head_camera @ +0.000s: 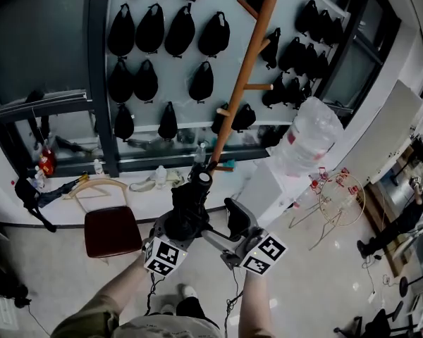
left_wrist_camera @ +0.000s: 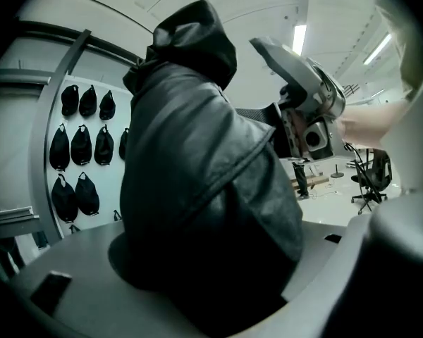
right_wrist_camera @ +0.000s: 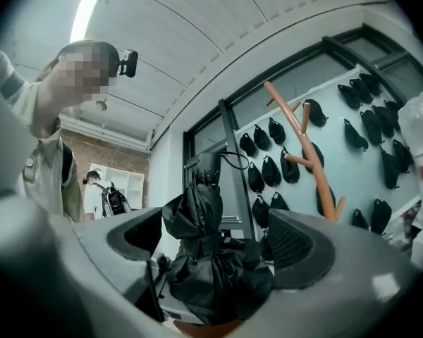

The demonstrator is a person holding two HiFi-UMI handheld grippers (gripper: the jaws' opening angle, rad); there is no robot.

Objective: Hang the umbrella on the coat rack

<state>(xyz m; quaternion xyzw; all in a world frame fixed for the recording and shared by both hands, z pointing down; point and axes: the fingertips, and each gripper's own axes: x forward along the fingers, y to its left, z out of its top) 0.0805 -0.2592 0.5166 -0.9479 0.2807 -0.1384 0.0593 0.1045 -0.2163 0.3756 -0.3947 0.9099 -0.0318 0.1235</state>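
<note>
item: umbrella [head_camera: 190,199], black, folded, canopy fabric bunched and loose
position: held upright in mid-air in front of the person, handle end up; near the foot of the coat rack in the head view, not touching it
handle: dark stub at the top [right_wrist_camera: 204,167], with a thin cord loop beside it (the likely part to go over a peg)
left gripper [head_camera: 178,224]: clenched on the umbrella's fabric body; its own view is filled by black cloth sitting between the two jaws
right gripper [right_wrist_camera: 218,241]: jaws spread, pinching nothing; the umbrella shows in the gap between them but seems to sit just beyond the pads
coat rack [head_camera: 243,76]: orange-brown wooden pole with short side pegs, standing before the pale wall panel; every peg in sight is bare
surroundings: rows of black bags [head_camera: 151,30] on the wall, a dark red stool [head_camera: 113,231] on the floor, a clear plastic water jug [head_camera: 307,143] at the right
done: umbrella is off any surface, gripped, and brought before the rack
left to do: raise it to peg height, catch the loop or handle on a peg, release
progress: judged about midway; carrying is under way, hanging is not yet begun
risk: slack fabric in the grip may slip as the umbrella is raised
</note>
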